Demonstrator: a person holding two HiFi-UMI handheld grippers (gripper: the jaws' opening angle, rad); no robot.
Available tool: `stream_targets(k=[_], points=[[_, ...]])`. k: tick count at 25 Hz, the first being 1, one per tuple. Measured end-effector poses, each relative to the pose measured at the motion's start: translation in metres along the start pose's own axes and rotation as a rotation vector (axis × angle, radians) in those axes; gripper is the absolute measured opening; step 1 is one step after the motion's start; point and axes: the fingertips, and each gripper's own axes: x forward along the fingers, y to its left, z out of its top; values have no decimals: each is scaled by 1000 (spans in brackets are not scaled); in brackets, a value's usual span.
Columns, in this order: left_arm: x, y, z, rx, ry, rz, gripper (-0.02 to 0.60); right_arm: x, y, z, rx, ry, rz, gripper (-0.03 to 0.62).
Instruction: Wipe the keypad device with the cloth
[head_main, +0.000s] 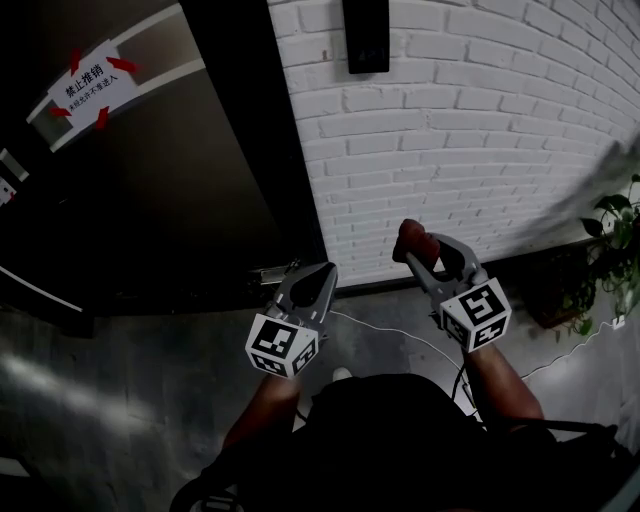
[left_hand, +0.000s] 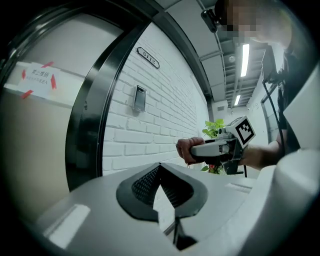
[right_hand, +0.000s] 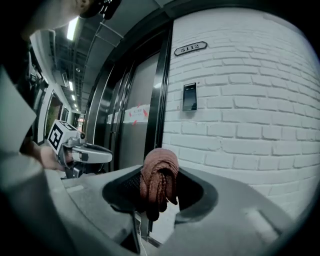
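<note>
Our right gripper has its jaws clamped on the cloth, a reddish-brown wad bunched between the pads, with a rounded hump above the tips and loose folds hanging below. That hump is the part we should press against the device, so that fabric, not jaw, meets it. The hold looks firm, though the dangling folds could snag or smear if we drag them sideways.

Our left gripper sits just left of the right one at about the same height, jaws closed tip to tip with nothing between them. We judge it has no job here beyond staying clear.

The keypad device is a small dark panel fixed to the white brick wall, well above both grippers and a little left of the right one's line. The cloth is not yet near it, so the wipe has not begun.

To do this well, we should raise the right gripper, square the cloth to the panel's face, and press lightly. Even strokes down the panel would suit, kept inside its edges so the rough brick does not catch the fabric. The dark door stands left of the wall, far enough aside not to hinder us.
</note>
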Motion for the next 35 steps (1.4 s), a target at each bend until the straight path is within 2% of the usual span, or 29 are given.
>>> stream_targets(k=[9,17,27,35], points=[[-4,-59,-1,2,2,43,15,-74,7,-36,49,24,50,149],[-13,-102,0,14,9,56,15,-121,27,-42,41,4,85,149],[-43,-152,-14,10,30,73,15,-169,49,-55,43,-16,98,149],[-61,-173,-18,8,11,96,15,-186,63,-62,24,-19,126,149]])
